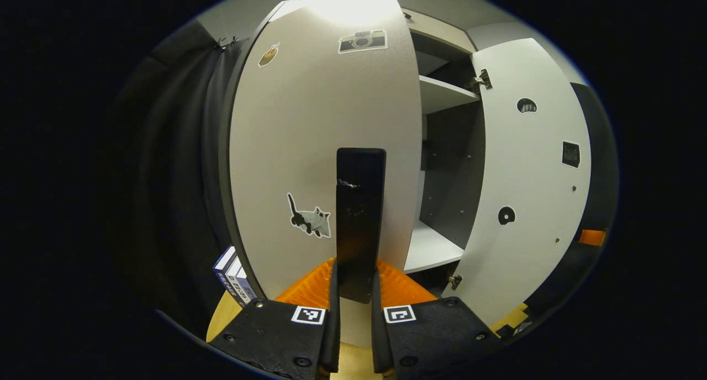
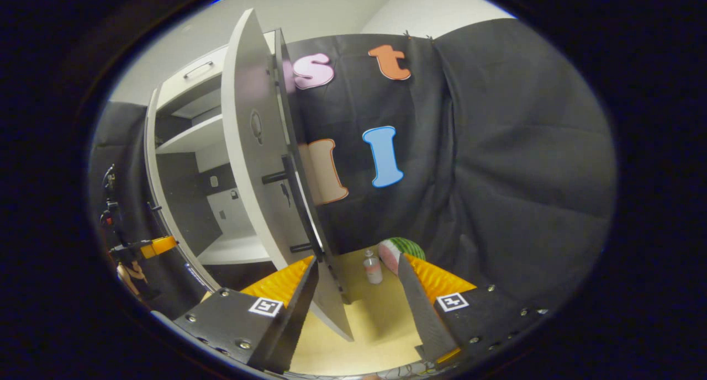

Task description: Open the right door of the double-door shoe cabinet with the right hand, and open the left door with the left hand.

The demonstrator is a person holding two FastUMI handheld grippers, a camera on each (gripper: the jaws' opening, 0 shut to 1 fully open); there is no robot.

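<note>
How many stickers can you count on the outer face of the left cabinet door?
3 on the left door: a camera sticker at the top, a small brown sticker upper left, a cat sticker low down. Others may be hidden.

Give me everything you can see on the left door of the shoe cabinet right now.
The left door is a pale grey, matte flat panel, upright and swung slightly ajar, its free edge standing off the cabinet's shelves. It carries a camera sticker, a small sticker near the top and a cat sticker. The left gripper is clamped on its dark vertical bar handle.
</note>
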